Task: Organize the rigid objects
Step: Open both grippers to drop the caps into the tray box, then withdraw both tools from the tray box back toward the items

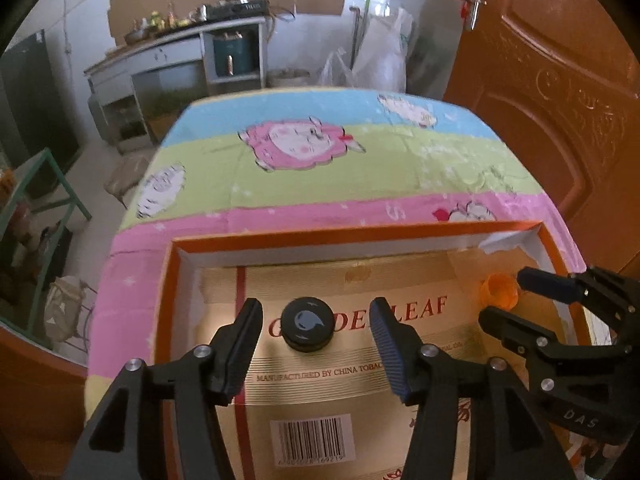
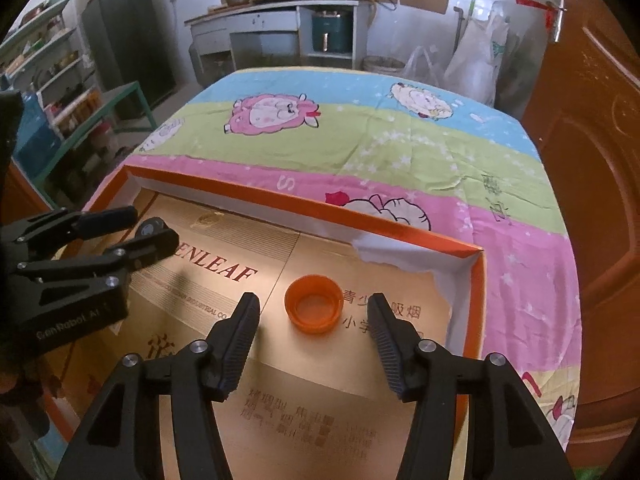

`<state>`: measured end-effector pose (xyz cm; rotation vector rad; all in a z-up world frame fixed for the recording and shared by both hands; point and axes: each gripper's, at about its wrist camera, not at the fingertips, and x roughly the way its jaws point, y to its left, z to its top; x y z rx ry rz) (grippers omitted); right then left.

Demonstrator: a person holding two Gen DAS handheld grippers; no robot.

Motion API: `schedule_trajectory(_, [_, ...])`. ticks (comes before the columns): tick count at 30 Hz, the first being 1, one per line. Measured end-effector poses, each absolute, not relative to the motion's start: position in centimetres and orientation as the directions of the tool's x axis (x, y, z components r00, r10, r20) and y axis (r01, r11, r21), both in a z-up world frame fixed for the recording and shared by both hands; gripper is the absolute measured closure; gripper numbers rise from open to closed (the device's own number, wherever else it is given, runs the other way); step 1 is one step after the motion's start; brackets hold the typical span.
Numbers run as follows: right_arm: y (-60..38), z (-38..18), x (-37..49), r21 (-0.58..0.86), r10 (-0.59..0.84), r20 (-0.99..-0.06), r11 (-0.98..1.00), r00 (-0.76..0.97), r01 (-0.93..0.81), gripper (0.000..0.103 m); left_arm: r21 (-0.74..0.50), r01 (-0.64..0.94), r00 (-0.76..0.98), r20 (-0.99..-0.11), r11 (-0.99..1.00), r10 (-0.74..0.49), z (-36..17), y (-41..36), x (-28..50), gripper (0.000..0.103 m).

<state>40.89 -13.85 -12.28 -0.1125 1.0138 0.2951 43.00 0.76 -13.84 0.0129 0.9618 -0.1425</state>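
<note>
Right wrist: orange cap between spread jaws.

two bottle caps: one black cap between the left tongs' open fingers, one orange cap between the right tongs' open fingers. one orange box under both.

the black cap sits half hidden behind the left gripper jaws.
</note>
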Motion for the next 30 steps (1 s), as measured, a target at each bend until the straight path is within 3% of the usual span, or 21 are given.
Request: schedule_trajectory(30, [-14.3, -6.4, 30.2, 0.101, 0.243, -0.770, 0.959, 0.590, -0.264, 0.045, -0.081, 0.083, 0.692, -0.713, 0.993, -0.116, -7.3, 1.4, 31.8, 0.048])
